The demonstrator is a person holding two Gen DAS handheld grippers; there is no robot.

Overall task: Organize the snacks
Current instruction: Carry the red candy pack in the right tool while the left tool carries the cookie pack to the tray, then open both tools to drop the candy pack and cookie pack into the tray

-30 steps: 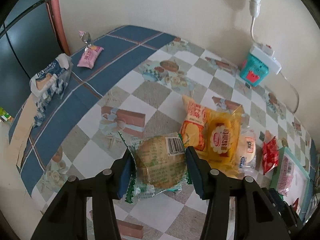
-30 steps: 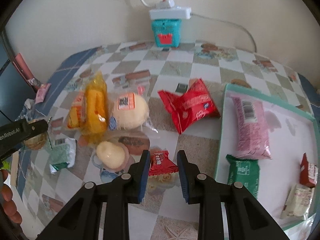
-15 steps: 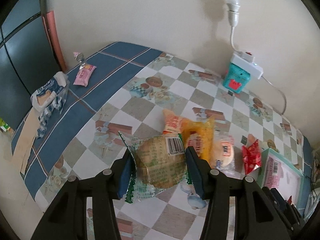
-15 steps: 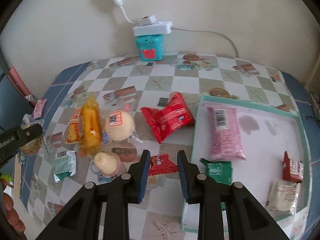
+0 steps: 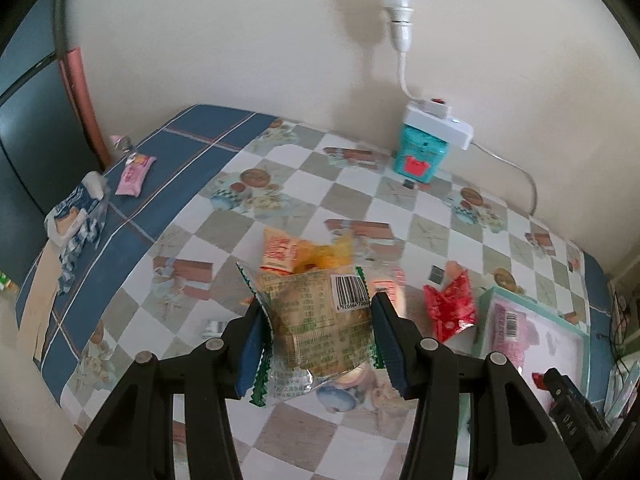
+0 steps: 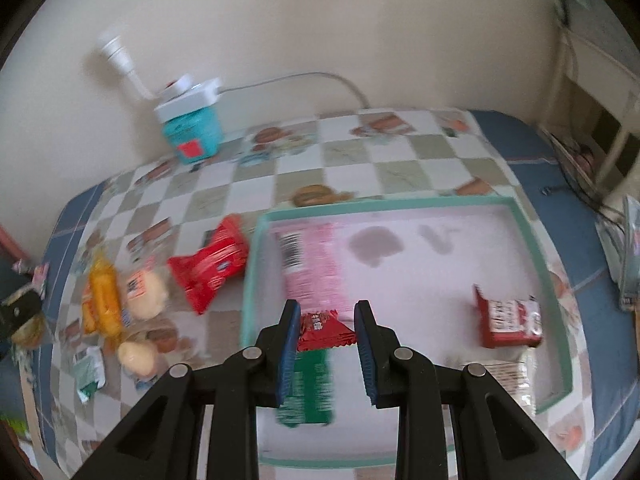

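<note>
- Risk: the small red snack packet (image 6: 325, 326) is hanging between the blue pads by a narrow strip of wrapper; a slack grip or a quick swing would probably be dropping it short of a free spot in the teal-rimmed tray (image 6: 536, 240).
- Risk: releasing directly here would likely be stacking the packet on the green packet (image 6: 308, 388) lying in the tray just below it, beside the pink barcode packet (image 6: 316, 272).
- Risk: the bun in the clear green-edged wrapper (image 5: 318, 324) is bulky and its film is slippery; squeezing harder may be crushing it, while easing off may be letting it slide out.
- The right gripper (image 6: 327, 330) is closed narrowly on the small red snack packet and is hanging above the near-left part of the tray.
- The left gripper (image 5: 318, 334) is spread wide and clamped on the wrapped bun, held clear of the chequered tablecloth (image 5: 360, 200), left of the tray.
- Left of the tray on the cloth, the large red pouch (image 6: 210, 266), the yellow packet (image 6: 102, 300) and two pale buns (image 6: 146, 292) are waiting, not yet sorted.
- The red-and-white packet (image 6: 506, 322) is lying at the right side of the tray.
</note>
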